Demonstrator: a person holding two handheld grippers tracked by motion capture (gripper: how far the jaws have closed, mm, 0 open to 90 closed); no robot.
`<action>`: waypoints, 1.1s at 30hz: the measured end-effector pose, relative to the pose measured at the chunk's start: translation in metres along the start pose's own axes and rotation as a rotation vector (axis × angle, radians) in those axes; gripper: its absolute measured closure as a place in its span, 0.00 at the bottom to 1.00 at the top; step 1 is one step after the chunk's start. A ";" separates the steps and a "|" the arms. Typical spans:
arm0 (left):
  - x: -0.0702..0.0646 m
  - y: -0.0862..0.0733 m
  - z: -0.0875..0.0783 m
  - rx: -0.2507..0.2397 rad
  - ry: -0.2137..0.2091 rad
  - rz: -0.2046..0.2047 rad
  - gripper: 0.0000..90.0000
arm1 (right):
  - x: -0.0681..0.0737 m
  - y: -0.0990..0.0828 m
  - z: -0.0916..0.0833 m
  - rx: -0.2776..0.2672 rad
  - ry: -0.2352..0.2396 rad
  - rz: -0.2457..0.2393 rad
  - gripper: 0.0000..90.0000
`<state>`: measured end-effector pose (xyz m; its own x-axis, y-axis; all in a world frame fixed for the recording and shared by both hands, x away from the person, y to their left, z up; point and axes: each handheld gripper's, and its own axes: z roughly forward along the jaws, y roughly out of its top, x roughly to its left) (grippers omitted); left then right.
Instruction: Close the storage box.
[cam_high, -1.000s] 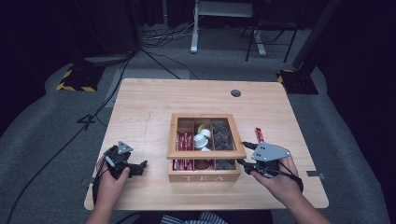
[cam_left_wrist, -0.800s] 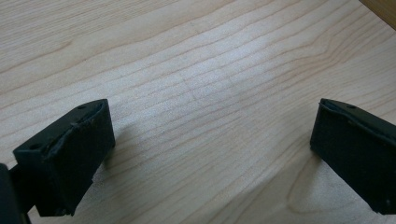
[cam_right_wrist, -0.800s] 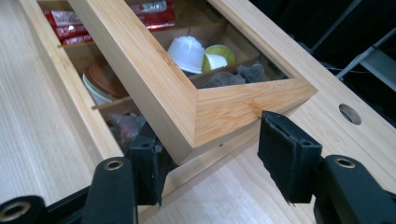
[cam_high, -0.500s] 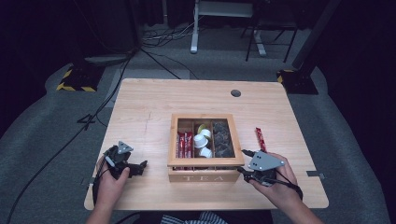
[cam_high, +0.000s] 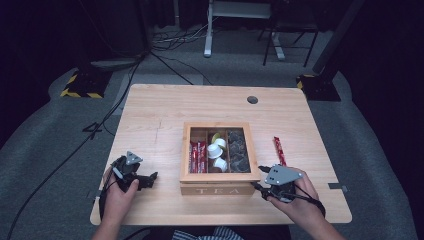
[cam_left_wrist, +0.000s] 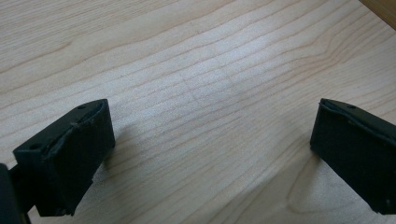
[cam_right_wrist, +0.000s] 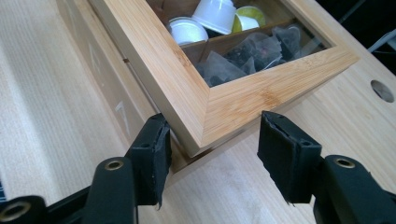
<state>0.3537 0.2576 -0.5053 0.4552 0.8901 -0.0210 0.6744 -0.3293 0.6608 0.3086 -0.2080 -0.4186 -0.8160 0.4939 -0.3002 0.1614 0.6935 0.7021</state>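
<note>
A wooden tea box (cam_high: 220, 176) with a glass-paned lid stands near the table's front edge. Through the pane I see red packets (cam_high: 198, 156), white capsules (cam_high: 216, 150) and dark tea bags (cam_high: 239, 150). My right gripper (cam_high: 260, 179) is at the box's front right corner. In the right gripper view its jaws straddle the lid's corner (cam_right_wrist: 233, 107). The left pad sits close against the front face and the right pad stands off the side, so the right gripper (cam_right_wrist: 217, 135) is open. My left gripper (cam_high: 147, 180) rests open over bare wood (cam_left_wrist: 210, 135), left of the box.
A red stick packet (cam_high: 279, 150) lies on the table (cam_high: 160, 115) just right of the box. A round cable hole (cam_high: 252, 99) is at the back right. Cables and chair legs are on the floor beyond the far edge.
The right gripper has slid a little toward the table's front edge, settling around the box's front right corner. The left gripper has stayed put.
</note>
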 end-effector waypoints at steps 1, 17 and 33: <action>0.000 0.000 0.000 0.000 0.000 0.000 0.00 | 0.000 0.000 0.000 0.000 0.000 0.000 0.51; 0.000 0.000 0.000 0.000 0.000 0.001 0.00 | 0.003 -0.005 -0.001 -0.002 0.057 0.045 0.50; 0.003 -0.003 -0.002 -0.004 -0.025 0.019 0.00 | -0.071 -0.017 -0.031 -0.163 0.075 0.284 0.38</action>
<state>0.3520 0.2618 -0.5058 0.4823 0.8756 -0.0269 0.6631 -0.3448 0.6644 0.3464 -0.2708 -0.3893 -0.7908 0.6112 -0.0330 0.3027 0.4374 0.8468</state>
